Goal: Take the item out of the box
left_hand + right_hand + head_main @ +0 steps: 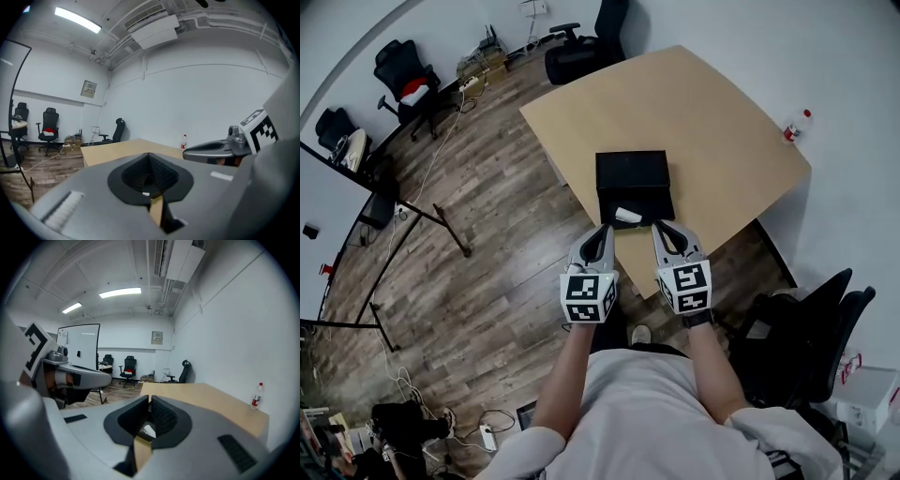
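bottle (798,125) beyond black box (633,178) bears red label.

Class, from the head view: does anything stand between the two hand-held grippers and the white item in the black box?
Nothing visible does. The white item lies uncovered at the near edge of the black box, just beyond the left hand-held gripper and right hand-held gripper.

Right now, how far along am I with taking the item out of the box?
Done: nothing; the white item lies in the black box on the table. In hand: nothing; left gripper and right gripper are shut and empty, just short of the box. Left: open one, grasp the item, lift it out.
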`<state>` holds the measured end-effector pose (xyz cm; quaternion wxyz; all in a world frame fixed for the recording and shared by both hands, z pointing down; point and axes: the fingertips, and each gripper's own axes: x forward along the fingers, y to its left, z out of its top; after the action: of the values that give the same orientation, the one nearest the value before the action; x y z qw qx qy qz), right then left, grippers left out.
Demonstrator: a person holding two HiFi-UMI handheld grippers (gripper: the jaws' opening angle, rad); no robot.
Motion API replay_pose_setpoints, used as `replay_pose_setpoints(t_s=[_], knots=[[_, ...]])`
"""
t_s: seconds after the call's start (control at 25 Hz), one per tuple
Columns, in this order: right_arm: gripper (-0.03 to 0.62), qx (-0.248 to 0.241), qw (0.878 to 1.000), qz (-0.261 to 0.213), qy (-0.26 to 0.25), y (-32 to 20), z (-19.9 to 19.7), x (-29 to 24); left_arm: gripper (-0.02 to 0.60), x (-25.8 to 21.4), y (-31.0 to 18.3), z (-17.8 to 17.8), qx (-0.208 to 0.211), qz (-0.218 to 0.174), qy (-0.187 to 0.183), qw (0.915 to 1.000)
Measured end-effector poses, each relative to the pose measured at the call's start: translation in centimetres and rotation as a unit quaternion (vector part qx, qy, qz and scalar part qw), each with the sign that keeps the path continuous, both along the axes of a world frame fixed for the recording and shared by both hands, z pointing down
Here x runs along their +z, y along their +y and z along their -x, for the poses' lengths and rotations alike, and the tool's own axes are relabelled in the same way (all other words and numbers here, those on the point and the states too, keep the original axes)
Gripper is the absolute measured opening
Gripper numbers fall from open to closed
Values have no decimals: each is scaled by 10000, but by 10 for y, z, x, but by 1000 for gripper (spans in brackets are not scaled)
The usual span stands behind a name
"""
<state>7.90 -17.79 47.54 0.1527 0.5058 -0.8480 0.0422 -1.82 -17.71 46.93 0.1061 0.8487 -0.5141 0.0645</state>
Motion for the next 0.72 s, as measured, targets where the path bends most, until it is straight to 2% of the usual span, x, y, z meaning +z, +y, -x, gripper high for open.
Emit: replay_pose_setpoints(t_s=[0.12,0.36,0.72], knots=[[17,-88,9998,183,37,-15,7,15,9,11,-18,5,-24,81,-124,9999],[17,-205,9981,566,123,-43,18,45,9,30,-50,6,93,275,-84,9995],[17,-630,9902,1149,493,-71,28,89,9,58,-81,5,116,589,-62,9982]])
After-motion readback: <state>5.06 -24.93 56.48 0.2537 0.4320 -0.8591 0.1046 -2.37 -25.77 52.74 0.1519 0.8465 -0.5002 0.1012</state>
